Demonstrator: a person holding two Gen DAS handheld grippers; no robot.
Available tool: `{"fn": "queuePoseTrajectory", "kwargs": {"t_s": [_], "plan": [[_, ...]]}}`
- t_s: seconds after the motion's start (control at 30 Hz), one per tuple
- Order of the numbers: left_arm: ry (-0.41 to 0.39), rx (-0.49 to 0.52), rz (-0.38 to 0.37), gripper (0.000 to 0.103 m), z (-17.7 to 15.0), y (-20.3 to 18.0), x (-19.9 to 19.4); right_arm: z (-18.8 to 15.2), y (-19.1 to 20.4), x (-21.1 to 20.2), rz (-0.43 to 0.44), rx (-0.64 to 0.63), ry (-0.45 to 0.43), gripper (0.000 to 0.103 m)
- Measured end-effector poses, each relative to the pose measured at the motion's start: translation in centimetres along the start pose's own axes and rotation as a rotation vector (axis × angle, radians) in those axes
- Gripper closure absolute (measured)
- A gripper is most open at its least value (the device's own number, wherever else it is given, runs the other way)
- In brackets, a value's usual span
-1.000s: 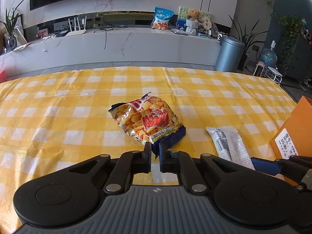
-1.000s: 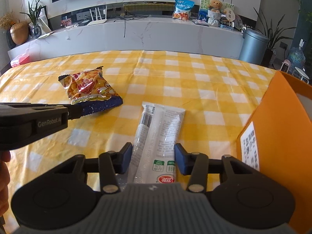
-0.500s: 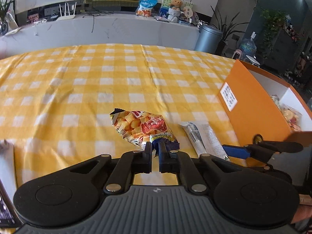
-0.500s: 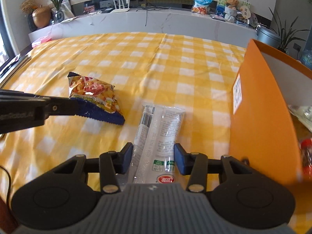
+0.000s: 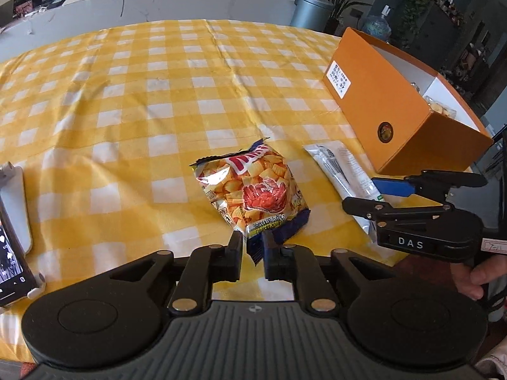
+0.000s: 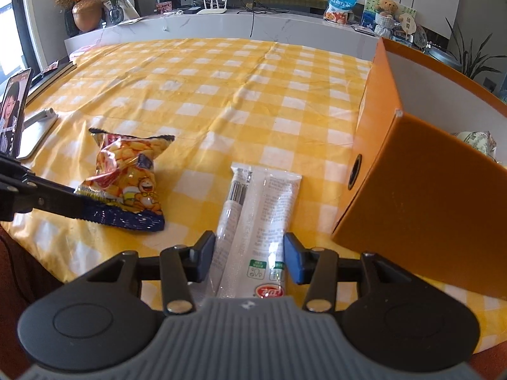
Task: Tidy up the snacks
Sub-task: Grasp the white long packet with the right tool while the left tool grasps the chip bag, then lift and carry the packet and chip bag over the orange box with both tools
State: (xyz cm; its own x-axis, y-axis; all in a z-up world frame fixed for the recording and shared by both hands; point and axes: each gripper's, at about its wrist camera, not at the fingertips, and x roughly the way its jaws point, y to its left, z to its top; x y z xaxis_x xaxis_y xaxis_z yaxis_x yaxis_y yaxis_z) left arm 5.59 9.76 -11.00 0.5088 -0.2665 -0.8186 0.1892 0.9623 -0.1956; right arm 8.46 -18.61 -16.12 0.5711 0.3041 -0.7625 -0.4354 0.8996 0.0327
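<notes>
The left gripper (image 5: 253, 247) sits low over the near edge of a table covered by a yellow-and-white checked tablecloth (image 5: 133, 95). Its jaws have just been opening and now stand a narrow way apart, with the dark blue sealed end of an orange chip bag (image 5: 253, 193) between them; the fingers no longer pinch the bag, which lies on the cloth with its printed face up and its far end pointing away from the camera. In the right wrist view the same chip bag (image 6: 126, 177) lies left of centre, and the left gripper's fingers (image 6: 60, 204) reach in from the left edge to its blue seam. The right gripper (image 6: 250, 258) has its jaws about half open around the near end of a long white snack packet (image 6: 256, 218), which lies flat on the cloth and runs away from the camera; its edges sit close to the blue pads, though whether the pads press on it I cannot tell. Just right of the packet stands an open orange box (image 6: 427, 196) with a white lining, and a wrapped snack (image 6: 475, 141) shows over its rim. A phone on a stand (image 6: 14, 110) is at the table's left edge.
</notes>
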Motion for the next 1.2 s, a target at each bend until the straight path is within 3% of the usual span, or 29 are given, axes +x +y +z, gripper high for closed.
{"fn": "queuePoseTrajectory", "kwargs": {"t_s": [0.03,0.07,0.1,0.13,0.17,0.3,0.6,0.73,1.03,1.1,1.2], "plan": [[-0.010,0.000,0.024,0.061,0.0,-0.3,-0.1,0.1,-0.1,-0.1,0.002,0.006,0.004,0.055],[-0.027,-0.009,0.047,0.051,0.1,-0.6,-0.4,0.1,-0.1,-0.2,0.005,0.012,0.006,0.054],[-0.045,-0.027,0.061,0.031,0.2,-0.9,-0.7,0.1,-0.2,-0.3,0.009,0.019,0.005,0.050],[-0.059,-0.053,0.072,0.018,0.4,-1.1,-0.9,0.1,-0.3,-0.5,0.008,0.024,0.000,0.046],[-0.077,-0.095,0.089,0.015,0.7,-1.3,-1.0,0.2,-0.4,-0.7,0.006,0.027,-0.007,0.040],[-0.108,-0.279,0.142,0.014,1.6,-2.5,-0.3,0.4,-0.8,-0.9,-0.006,0.044,-0.017,0.028],[-0.139,-0.417,0.276,0.014,1.8,-3.6,2.5,1.2,-1.1,-0.1,-0.034,0.149,-0.036,0.023],[-0.142,-0.415,0.319,0.015,1.6,-3.9,3.3,1.7,-1.4,0.9,-0.032,0.210,-0.025,0.027],[-0.150,-0.379,0.313,0.024,0.7,-3.9,3.9,1.0,-0.2,2.0,-0.077,0.129,-0.016,0.034],[-0.159,-0.366,0.306,0.026,0.6,-3.9,3.8,0.7,0.3,2.0,-0.085,0.101,-0.035,0.045],[-0.167,-0.342,0.294,0.029,0.5,-3.9,3.8,0.7,0.5,1.8,-0.088,0.094,-0.047,0.052]]}}
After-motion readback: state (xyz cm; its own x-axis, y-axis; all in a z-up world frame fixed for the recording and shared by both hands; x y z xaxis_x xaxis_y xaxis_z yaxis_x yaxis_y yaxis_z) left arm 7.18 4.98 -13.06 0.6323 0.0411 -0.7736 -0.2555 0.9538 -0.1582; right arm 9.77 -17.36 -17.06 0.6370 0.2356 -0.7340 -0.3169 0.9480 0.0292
